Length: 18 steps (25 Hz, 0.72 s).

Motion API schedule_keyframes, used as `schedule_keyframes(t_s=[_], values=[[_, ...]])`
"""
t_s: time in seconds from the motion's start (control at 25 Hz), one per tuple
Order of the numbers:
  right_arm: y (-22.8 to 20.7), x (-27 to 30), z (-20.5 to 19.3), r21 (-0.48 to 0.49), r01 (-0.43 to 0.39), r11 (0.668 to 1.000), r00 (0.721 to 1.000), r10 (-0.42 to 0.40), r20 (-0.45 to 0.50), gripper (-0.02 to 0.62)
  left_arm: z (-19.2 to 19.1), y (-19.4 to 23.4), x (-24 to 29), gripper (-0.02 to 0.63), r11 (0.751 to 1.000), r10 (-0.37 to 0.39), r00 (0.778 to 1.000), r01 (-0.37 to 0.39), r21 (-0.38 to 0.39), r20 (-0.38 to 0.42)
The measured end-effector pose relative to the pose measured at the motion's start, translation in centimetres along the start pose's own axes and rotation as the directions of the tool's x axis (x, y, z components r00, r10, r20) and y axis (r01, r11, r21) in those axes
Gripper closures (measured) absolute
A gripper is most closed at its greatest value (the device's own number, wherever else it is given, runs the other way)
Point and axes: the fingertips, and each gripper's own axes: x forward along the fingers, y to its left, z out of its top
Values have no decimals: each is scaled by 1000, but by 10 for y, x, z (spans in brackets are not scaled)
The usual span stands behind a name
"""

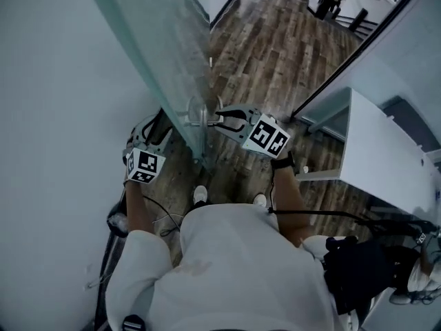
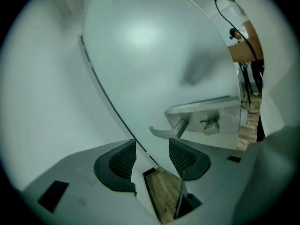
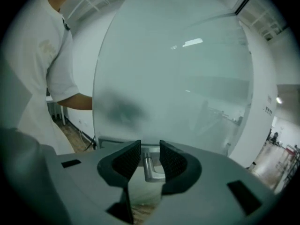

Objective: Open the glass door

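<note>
The right gripper (image 3: 145, 161) is set with jaws parted astride the lever handle (image 3: 151, 168) of the glass door (image 3: 178, 69), unclamped, for pressing; the left gripper (image 2: 152, 156) is held wide open, empty, short of the opposite lever (image 2: 171, 131)

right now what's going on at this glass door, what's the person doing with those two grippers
A person in a white shirt stands at the free edge of a frosted glass door, with one gripper on each side of the pane. The right gripper has its jaws apart around the silver metal lever handle on its side, not visibly clamped. The left gripper is open, and the matching lever on the other face sits just ahead of it, untouched.
</note>
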Motion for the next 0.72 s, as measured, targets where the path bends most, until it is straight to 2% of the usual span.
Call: schedule_keyframes(t_s=[0.08,0.16,0.28,0.4,0.56,0.72], values=[[6,19,-7,-56,-22,998,997,18,-77,488,-1,13,-22,388,992,87,996,-84,-98,27],[12,35,-19,-114,-48,992,987,30,-156,488,1,24,-42,419,968,182,982,-171,-181,42],[21,58,-35,-174,-85,981,966,38,-255,488,-10,30,-74,490,902,315,948,-285,-325,42],[26,84,-33,-213,-79,974,957,15,-289,491,-22,30,-104,544,828,408,913,-355,-435,30],[29,115,-23,-264,-85,961,942,-9,-336,504,-27,32,-134,548,762,485,875,-417,-495,10],[31,141,-16,-167,-112,980,947,54,-316,503,-36,31,-157,548,703,549,836,-476,-529,-23]])
